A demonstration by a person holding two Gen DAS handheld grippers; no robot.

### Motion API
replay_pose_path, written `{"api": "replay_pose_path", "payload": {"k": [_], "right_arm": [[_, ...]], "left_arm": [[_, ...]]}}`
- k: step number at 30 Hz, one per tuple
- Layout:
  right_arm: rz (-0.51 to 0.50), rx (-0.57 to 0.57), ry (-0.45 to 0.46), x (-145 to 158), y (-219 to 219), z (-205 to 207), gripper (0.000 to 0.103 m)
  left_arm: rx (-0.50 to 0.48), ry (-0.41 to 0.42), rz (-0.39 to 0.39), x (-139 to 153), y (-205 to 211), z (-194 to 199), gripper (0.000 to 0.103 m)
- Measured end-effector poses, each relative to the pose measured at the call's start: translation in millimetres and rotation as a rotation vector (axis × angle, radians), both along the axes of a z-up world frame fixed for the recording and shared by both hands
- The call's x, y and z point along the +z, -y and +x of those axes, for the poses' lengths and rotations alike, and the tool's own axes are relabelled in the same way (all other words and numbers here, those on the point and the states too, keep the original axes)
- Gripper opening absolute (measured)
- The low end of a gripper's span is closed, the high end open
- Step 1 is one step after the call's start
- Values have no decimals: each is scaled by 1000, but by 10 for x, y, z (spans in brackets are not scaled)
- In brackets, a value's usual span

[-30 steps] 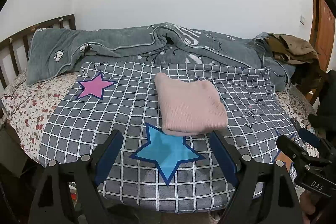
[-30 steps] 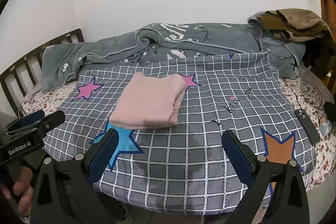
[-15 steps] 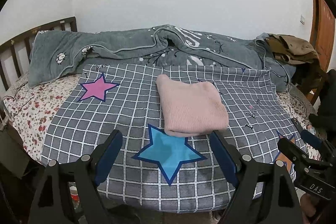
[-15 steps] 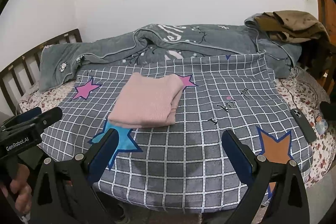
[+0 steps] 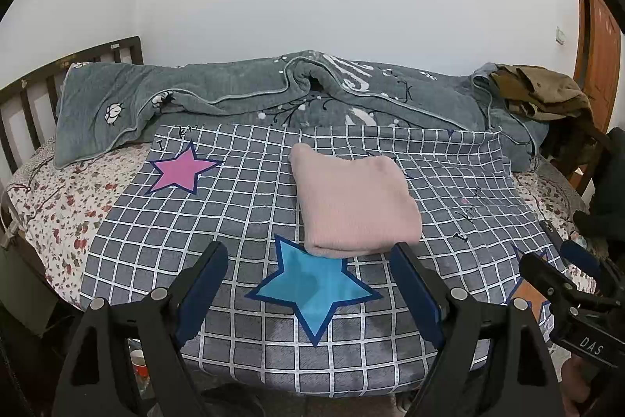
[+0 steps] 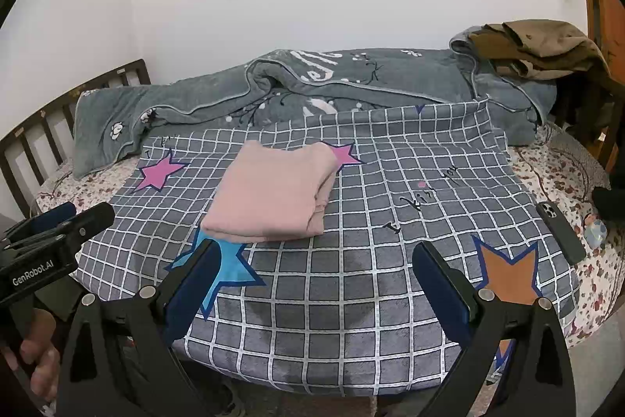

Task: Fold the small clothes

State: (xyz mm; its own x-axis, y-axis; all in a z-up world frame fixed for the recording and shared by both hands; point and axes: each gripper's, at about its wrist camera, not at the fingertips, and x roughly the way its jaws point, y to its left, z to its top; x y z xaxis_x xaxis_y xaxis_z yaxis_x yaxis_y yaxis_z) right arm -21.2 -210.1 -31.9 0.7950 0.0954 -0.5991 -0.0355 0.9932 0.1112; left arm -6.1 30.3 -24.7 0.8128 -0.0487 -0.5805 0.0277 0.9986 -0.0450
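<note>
A pink knit garment (image 5: 353, 204) lies folded into a neat rectangle on the grey checked cloth (image 5: 203, 221) with coloured stars; it also shows in the right wrist view (image 6: 273, 196). My left gripper (image 5: 310, 286) is open and empty, held back over the bed's front edge, short of the garment. My right gripper (image 6: 318, 280) is open and empty, also back at the front edge, to the garment's right. Each gripper shows at the edge of the other's view.
A rumpled grey blanket (image 5: 242, 96) lies along the wall behind the cloth. Brown clothes (image 6: 535, 49) are heaped at the far right. A dark phone (image 6: 560, 231) lies on the floral sheet (image 6: 566, 174) at the right. A wooden headboard (image 5: 35, 85) stands at the left.
Both grippers have drawn back and risen slightly from the bed; the folded garment has not moved. Both stay open.
</note>
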Motion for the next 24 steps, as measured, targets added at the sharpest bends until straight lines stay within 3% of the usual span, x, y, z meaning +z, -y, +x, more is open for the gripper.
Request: {"api": "replay_pose_path", "payload": {"k": [24], "right_arm": [[-2, 4, 2, 72, 38, -42, 97]], "left_arm": [[8, 11, 7, -2, -13, -63, 84]]}}
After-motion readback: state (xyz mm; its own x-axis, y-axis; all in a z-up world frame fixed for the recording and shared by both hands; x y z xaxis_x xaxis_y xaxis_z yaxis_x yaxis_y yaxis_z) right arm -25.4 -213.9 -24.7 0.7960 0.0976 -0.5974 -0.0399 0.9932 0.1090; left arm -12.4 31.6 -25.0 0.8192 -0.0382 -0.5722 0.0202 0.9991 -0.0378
